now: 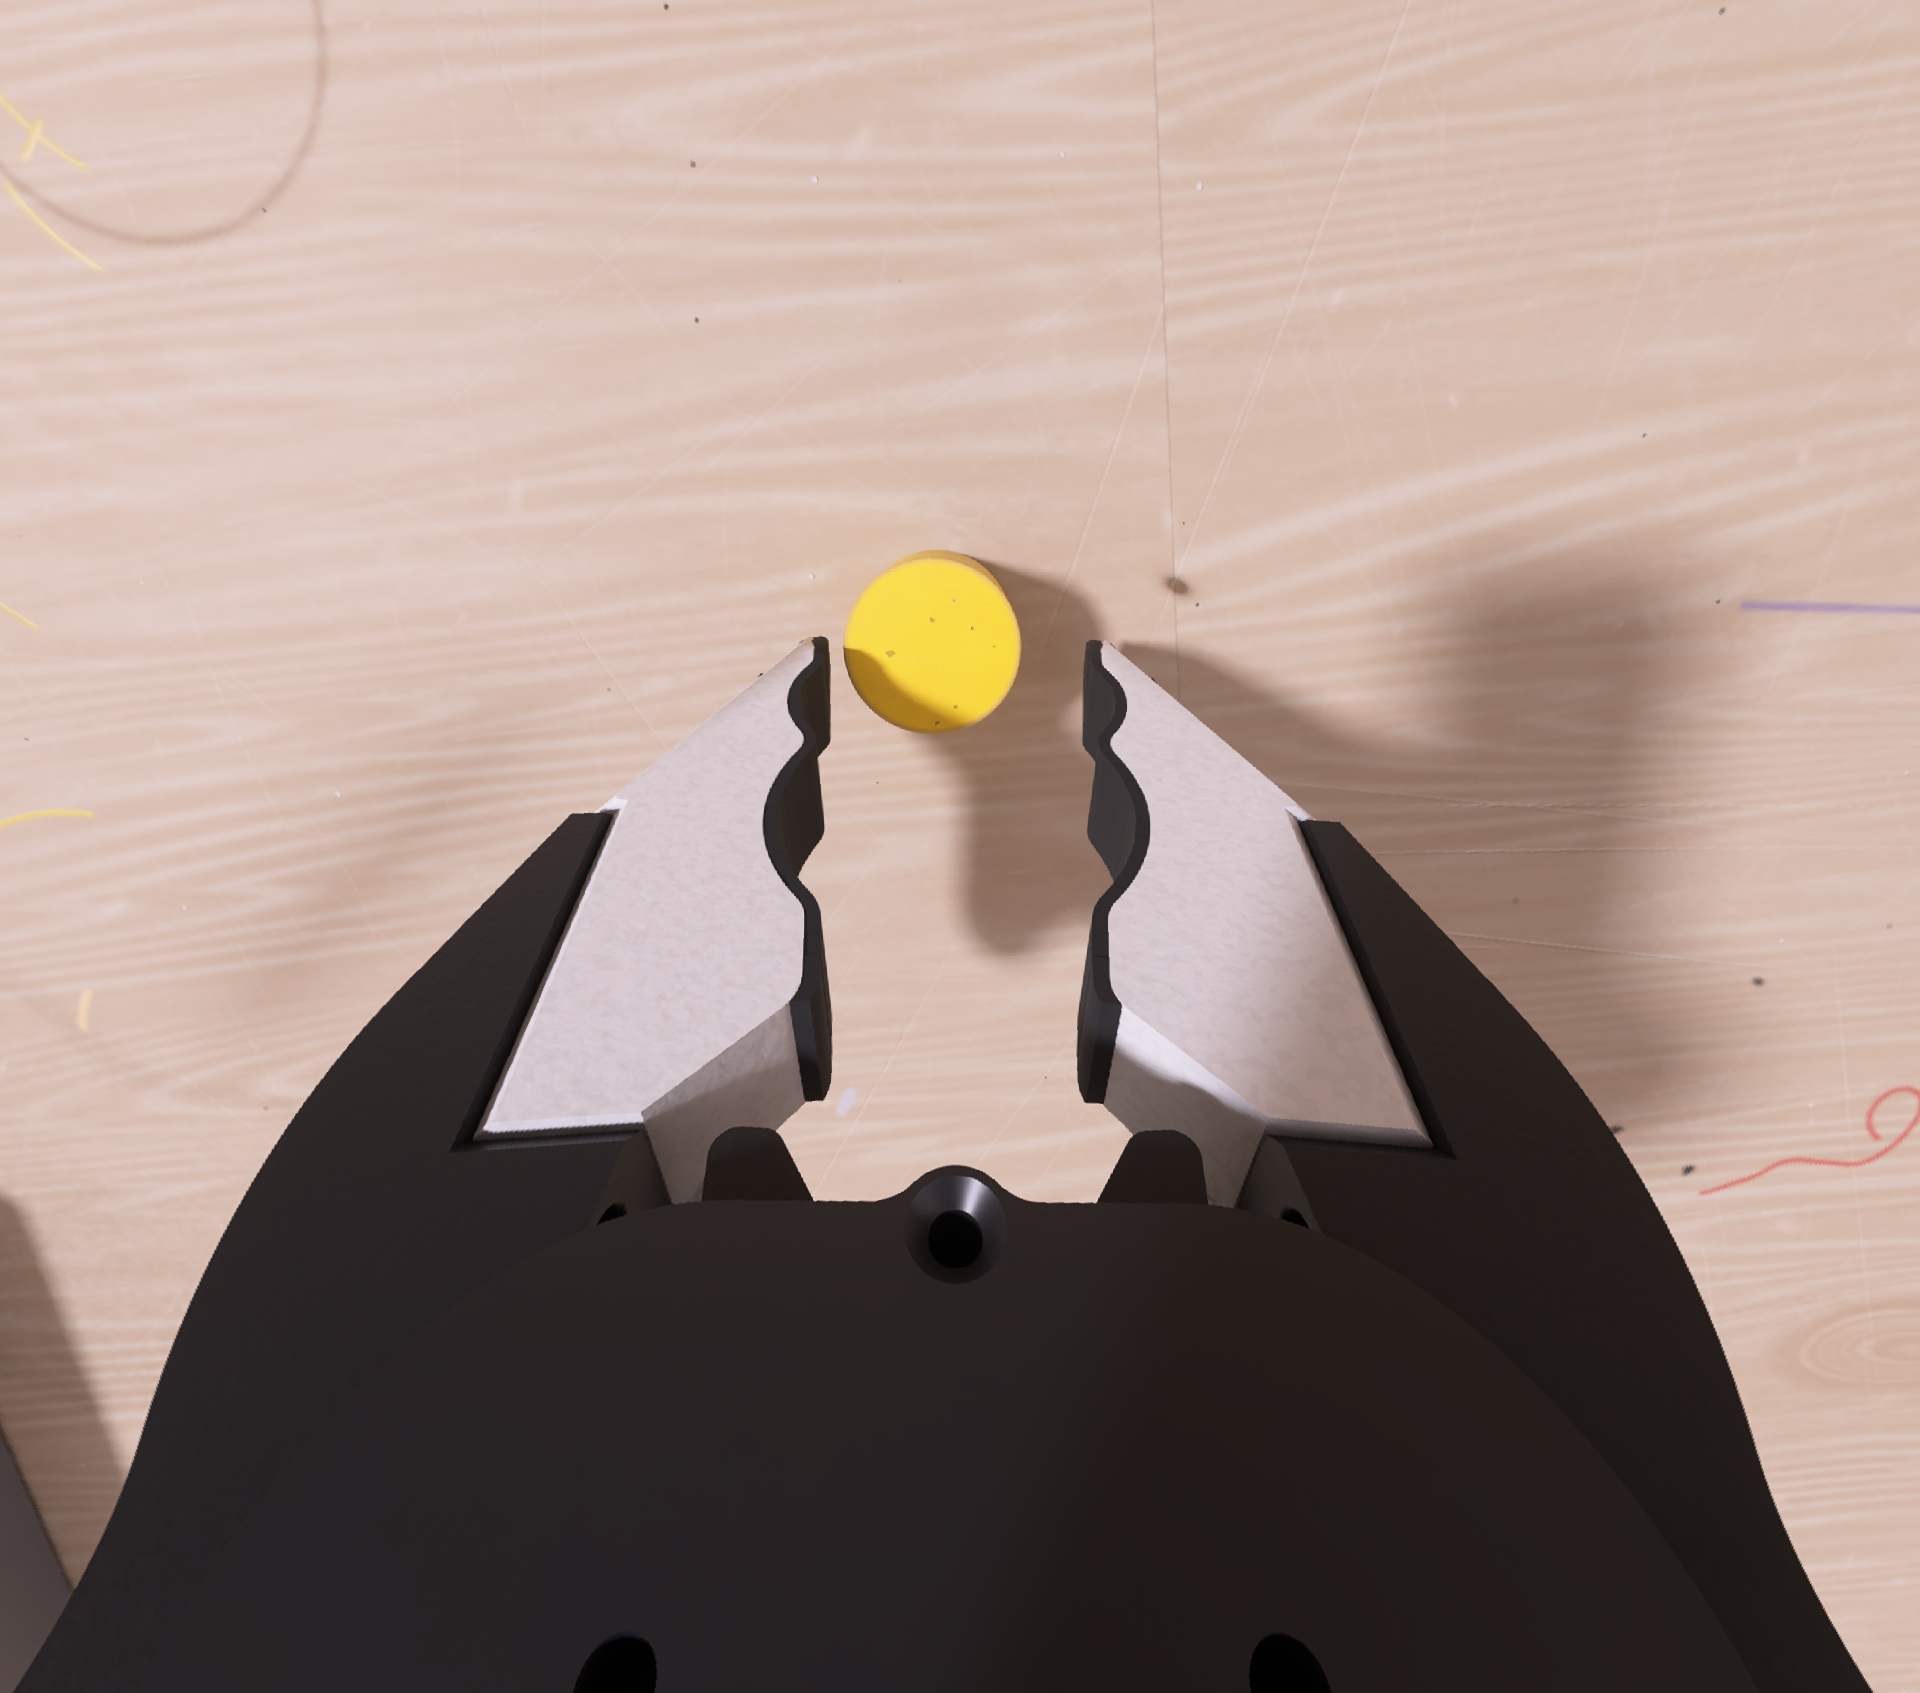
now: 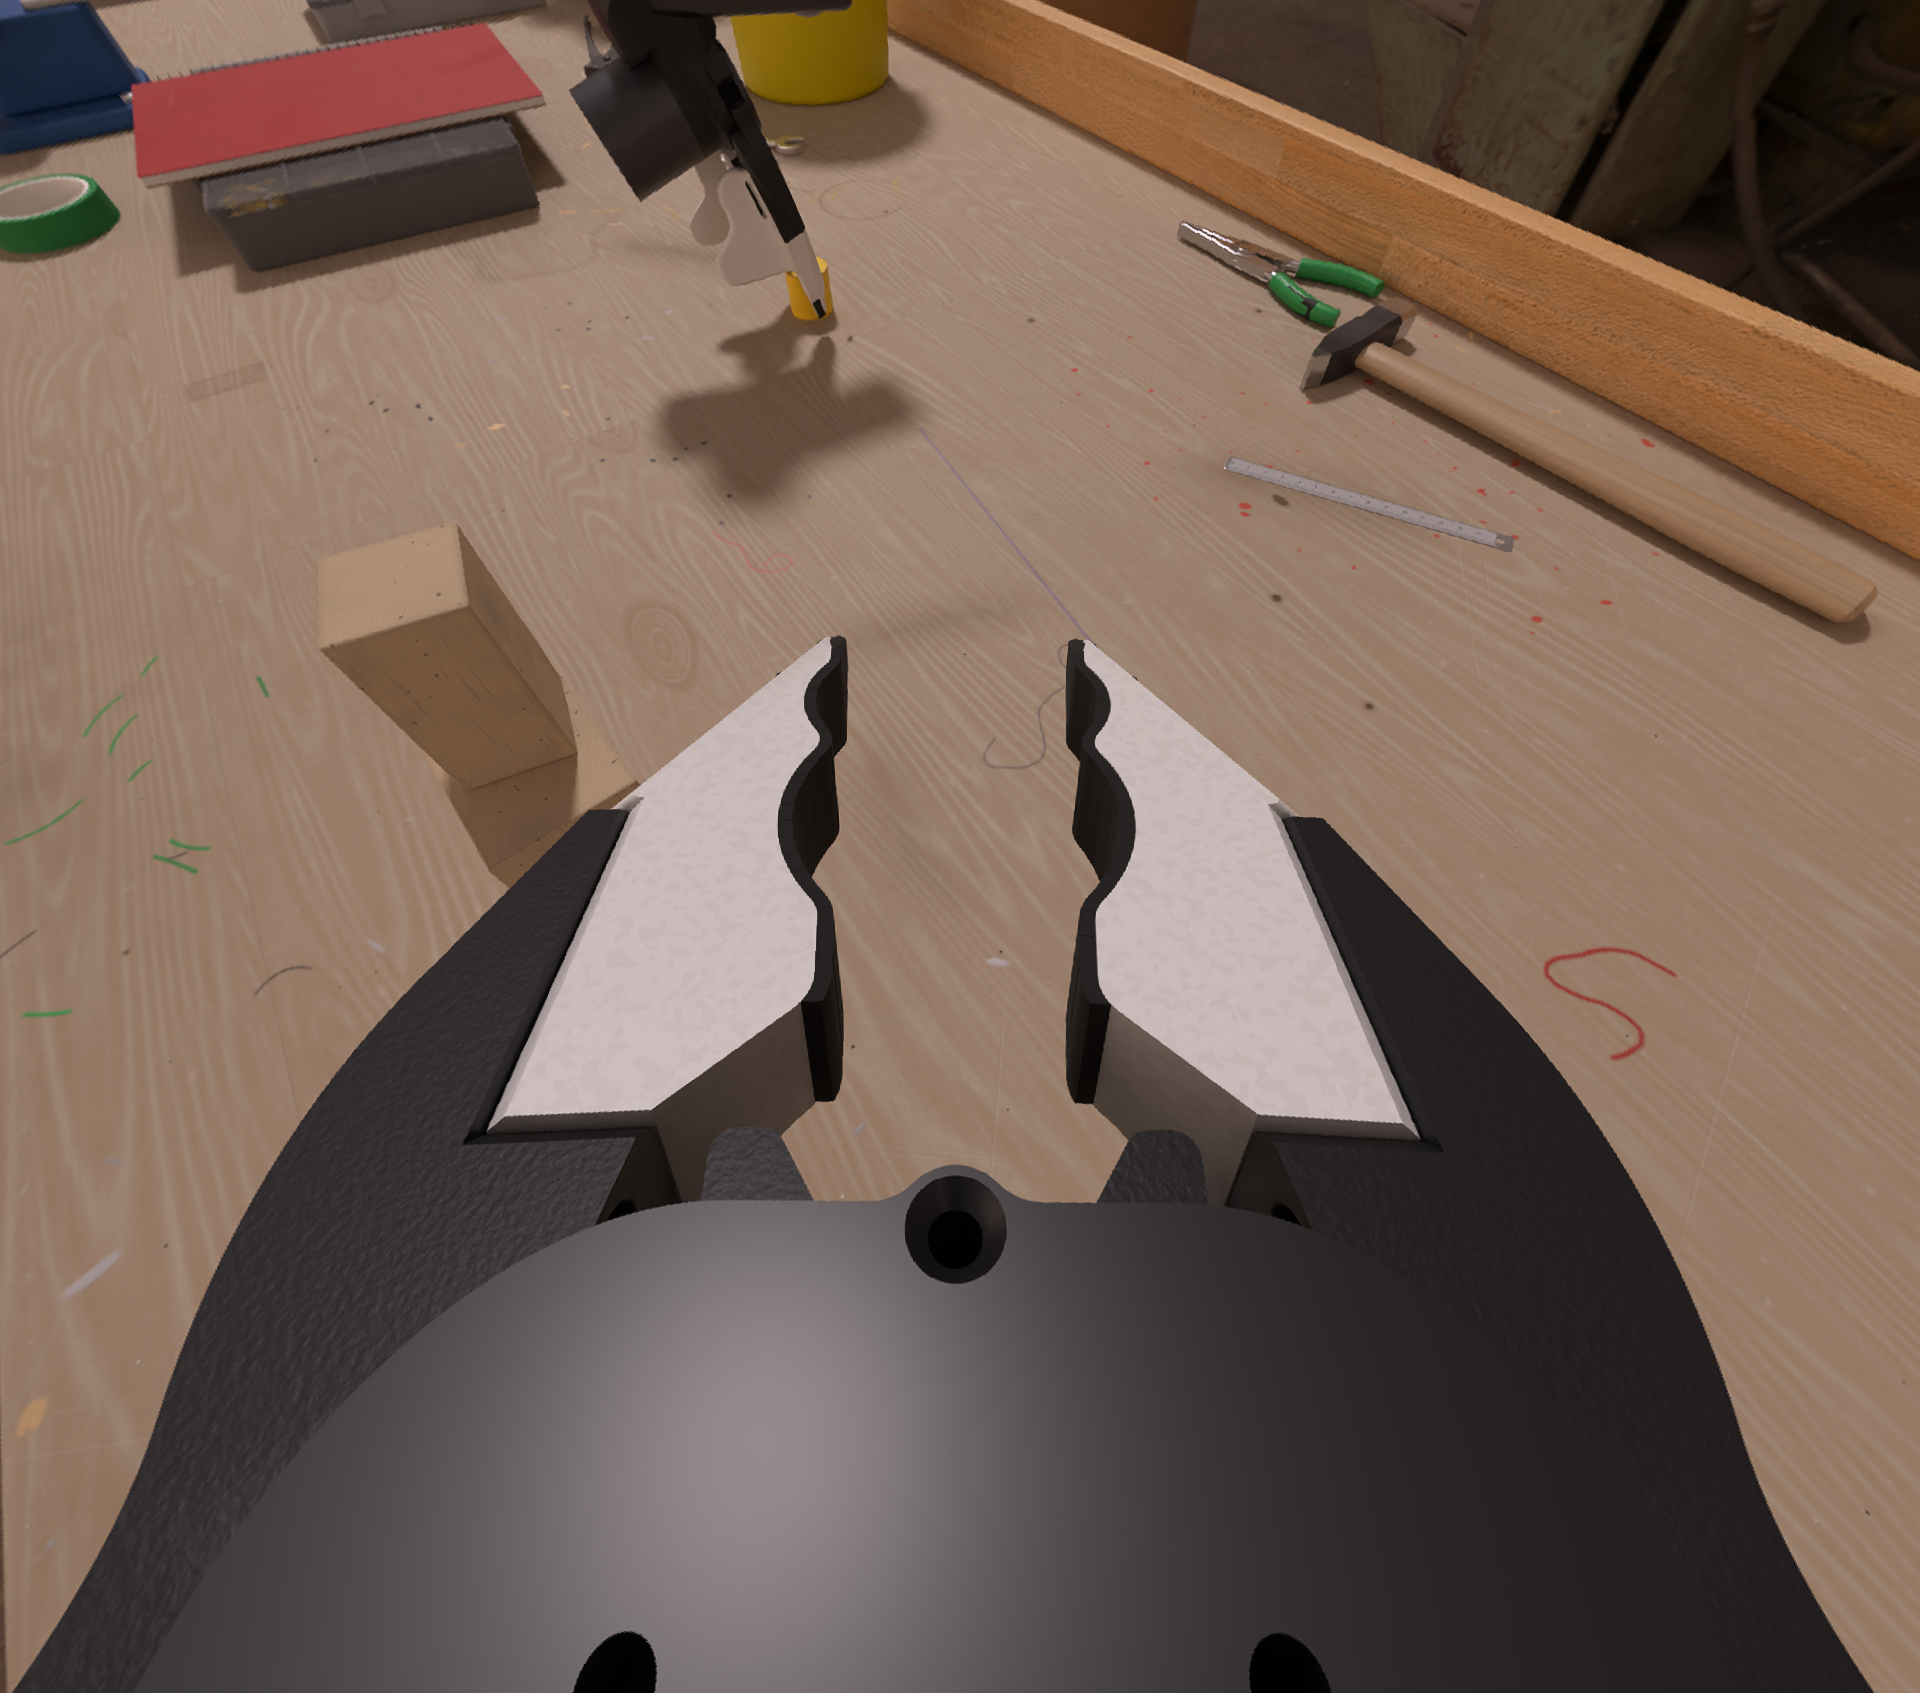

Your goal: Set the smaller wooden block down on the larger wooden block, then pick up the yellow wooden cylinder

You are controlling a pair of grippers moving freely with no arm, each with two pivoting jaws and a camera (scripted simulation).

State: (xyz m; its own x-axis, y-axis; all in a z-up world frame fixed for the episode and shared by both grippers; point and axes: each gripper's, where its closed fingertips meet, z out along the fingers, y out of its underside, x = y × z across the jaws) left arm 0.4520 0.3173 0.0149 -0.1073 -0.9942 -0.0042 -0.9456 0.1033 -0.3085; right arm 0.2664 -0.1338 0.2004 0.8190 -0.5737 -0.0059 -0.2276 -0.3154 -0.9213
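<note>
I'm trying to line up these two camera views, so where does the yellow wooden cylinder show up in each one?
Left wrist view: the yellow wooden cylinder sits at centre, seen end-on, just beyond the open jaws.
Right wrist view: it stands small in the upper middle, partly hidden behind the far gripper's tips.
Shared landmark: the left gripper, that view's own, appears in the right wrist view over the cylinder.

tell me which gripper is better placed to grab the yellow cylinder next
Left. The left gripper hangs open right over the yellow cylinder, fingertips flanking it. The right gripper is open too, but far back near the stacked wooden blocks.
</note>
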